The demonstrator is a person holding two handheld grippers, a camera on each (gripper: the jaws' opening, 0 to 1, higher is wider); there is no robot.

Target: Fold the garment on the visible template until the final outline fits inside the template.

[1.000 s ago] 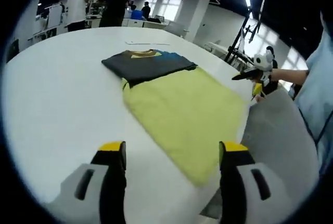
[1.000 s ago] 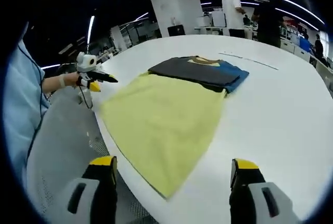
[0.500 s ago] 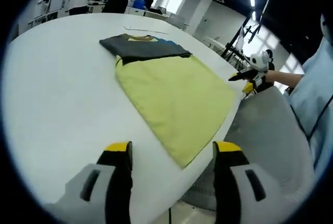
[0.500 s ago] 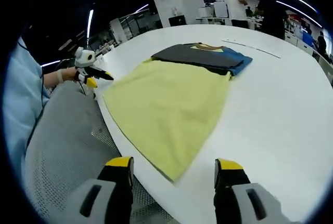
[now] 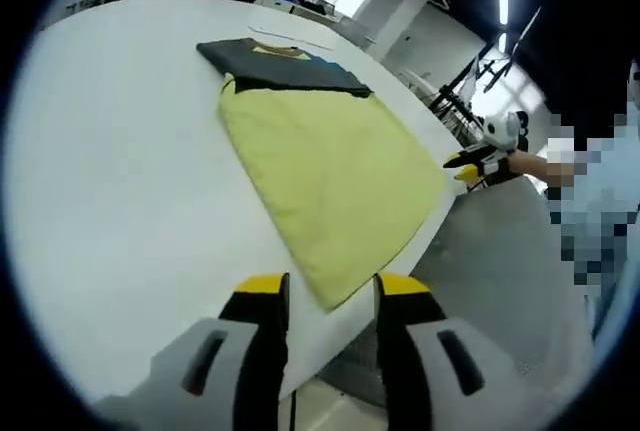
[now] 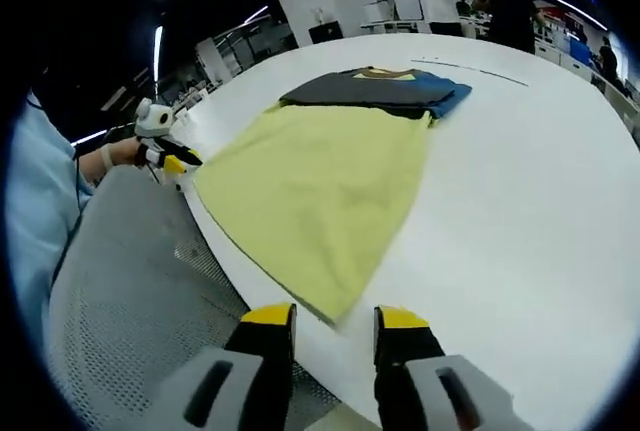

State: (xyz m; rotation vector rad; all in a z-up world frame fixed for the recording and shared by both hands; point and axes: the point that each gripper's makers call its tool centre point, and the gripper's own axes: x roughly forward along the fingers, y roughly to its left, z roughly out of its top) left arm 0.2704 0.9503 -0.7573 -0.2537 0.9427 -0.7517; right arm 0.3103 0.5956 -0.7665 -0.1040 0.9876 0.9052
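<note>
- Now, in the left gripper view, my left gripper [image 5: 326, 291] has its jaws close together with only a narrow gap, and nothing is between them; it hovers just before the near corner of the yellow garment [image 5: 330, 166].
- The garment lies spread flat on the white table [image 5: 120, 191], and its near edge reaches the table's rim. A folded dark shirt [image 5: 280, 66] lies at its far end, touching it.
- I cannot make out a template outline.
- In the right gripper view, my right gripper [image 6: 333, 319] is also nearly closed and empty, near the same corner of the garment [image 6: 320, 181].
- I judge the folding is not started; every fold is left.
</note>
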